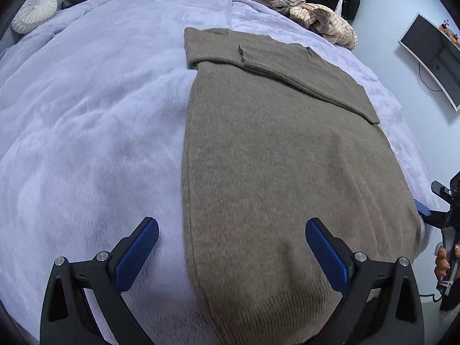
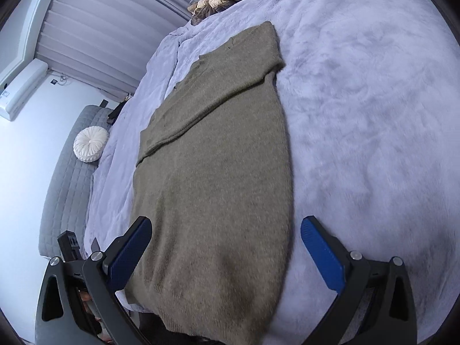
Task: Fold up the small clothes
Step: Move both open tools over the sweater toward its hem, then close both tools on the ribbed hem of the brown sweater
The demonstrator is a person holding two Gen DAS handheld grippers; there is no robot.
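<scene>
Left wrist view: a brown knitted sweater is laid flat on a pale lilac fleece blanket covering a bed, with its sleeves already turned in across the chest at the far end. The ribbed hem is nearest, and the long axis runs straight away from both grippers toward the far end of the bed. The left gripper is held just above the hem's left corner, its jaws spread wide with nothing between them; one blue pad is over the blanket, the other over the knit. In the right wrist view the right gripper is likewise held wide apart and empty over the hem's right corner, one finger over the sweater, the other over bare blanket. Each gripper is thus near its own hem corner, neither clearly nearer than the other. The next fold is judged to be a lengthwise one, the hem being carried away toward the folded sleeves, so both corners would need pinching together.

The sweater is a soft, fuzzy, medium-weight knit, tapering into a long narrow rectangle; it should drape and sag when lifted. The blanket is plush and slightly rumpled, which may drag on the knit. Striped clothes are heaped at the far edge, a round white pleated cushion lies by the grey quilted headboard, and a screen is mounted on the wall.
</scene>
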